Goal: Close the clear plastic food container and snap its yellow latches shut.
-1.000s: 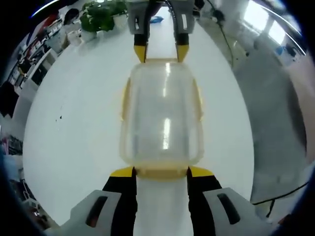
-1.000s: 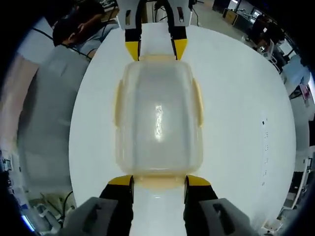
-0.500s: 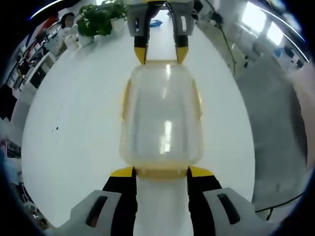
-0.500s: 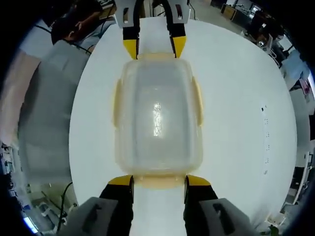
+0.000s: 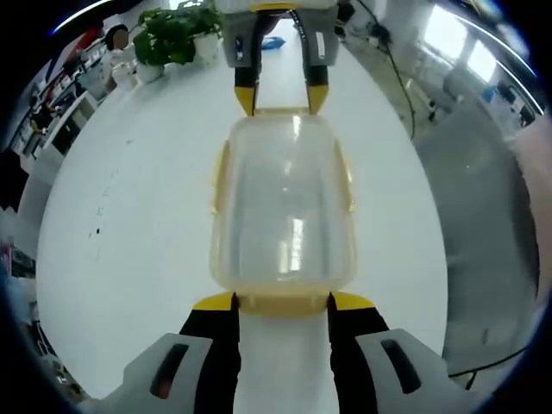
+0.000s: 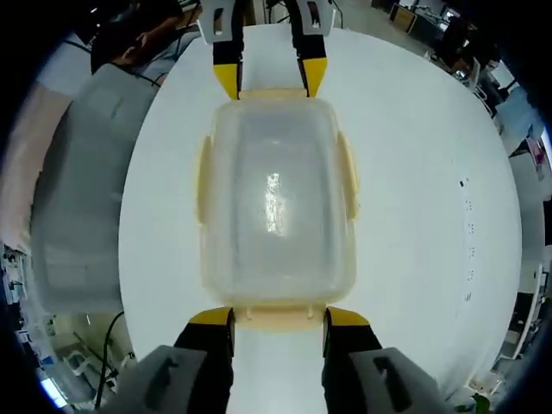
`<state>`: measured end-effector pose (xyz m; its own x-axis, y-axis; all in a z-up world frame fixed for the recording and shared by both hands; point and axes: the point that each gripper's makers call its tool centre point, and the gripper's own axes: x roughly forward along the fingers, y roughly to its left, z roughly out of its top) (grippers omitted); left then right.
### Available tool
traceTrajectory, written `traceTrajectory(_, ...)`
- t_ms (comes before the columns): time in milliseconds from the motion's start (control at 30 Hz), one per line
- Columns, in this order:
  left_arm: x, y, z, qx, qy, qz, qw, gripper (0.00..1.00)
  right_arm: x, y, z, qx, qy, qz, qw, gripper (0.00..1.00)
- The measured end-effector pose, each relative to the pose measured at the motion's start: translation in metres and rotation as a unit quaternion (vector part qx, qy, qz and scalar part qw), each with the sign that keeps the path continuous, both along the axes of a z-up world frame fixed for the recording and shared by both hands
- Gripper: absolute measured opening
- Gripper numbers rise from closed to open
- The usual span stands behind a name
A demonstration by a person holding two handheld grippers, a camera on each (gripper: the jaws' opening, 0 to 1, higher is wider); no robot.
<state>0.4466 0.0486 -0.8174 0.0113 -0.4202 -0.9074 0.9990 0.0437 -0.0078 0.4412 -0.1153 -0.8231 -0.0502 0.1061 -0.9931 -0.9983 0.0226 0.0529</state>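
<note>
The clear plastic food container (image 5: 283, 203) (image 6: 276, 194) lies lid-on on the white round table (image 5: 129, 216). Yellow latches (image 5: 220, 177) run along its long sides, flat against the walls. In the left gripper view, my left gripper (image 5: 283, 304) is open at the near short end, with that end's yellow latch (image 5: 283, 303) between its yellow-tipped fingers. My right gripper (image 5: 280, 93) is open at the far short end. In the right gripper view the same stands mirrored: right gripper (image 6: 278, 317) near, left gripper (image 6: 269, 79) far.
Potted green plants (image 5: 177, 30) stand at the table's far edge in the left gripper view. A person (image 6: 129, 43) sits beyond the table in the right gripper view. Cables (image 5: 397, 60) trail off the table's edge over the grey floor (image 5: 483, 198).
Almost nothing has moved. Both grippers stay at the container's two short ends, and the views have shifted only slightly.
</note>
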Motion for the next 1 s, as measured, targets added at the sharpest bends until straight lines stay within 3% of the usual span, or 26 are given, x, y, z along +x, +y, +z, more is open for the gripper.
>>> traceTrajectory(600,0.003,0.004,-0.005,0.009,-0.009,-0.009,0.9999,0.38,-0.001,0.004,-0.005,0.008,0.001,-0.002,1.0,0.38)
traceTrajectory(867,0.006,0.011,-0.004,0.016,-0.023,-0.007,0.9996,0.42,-0.001,0.001,-0.001,0.017,-0.006,-0.025,0.9995,0.4)
traceTrajectory(1000,0.006,0.009,0.003,0.001,-0.024,0.003,0.9997,0.4,0.001,-0.002,0.003,0.017,-0.015,-0.03,0.9993,0.39)
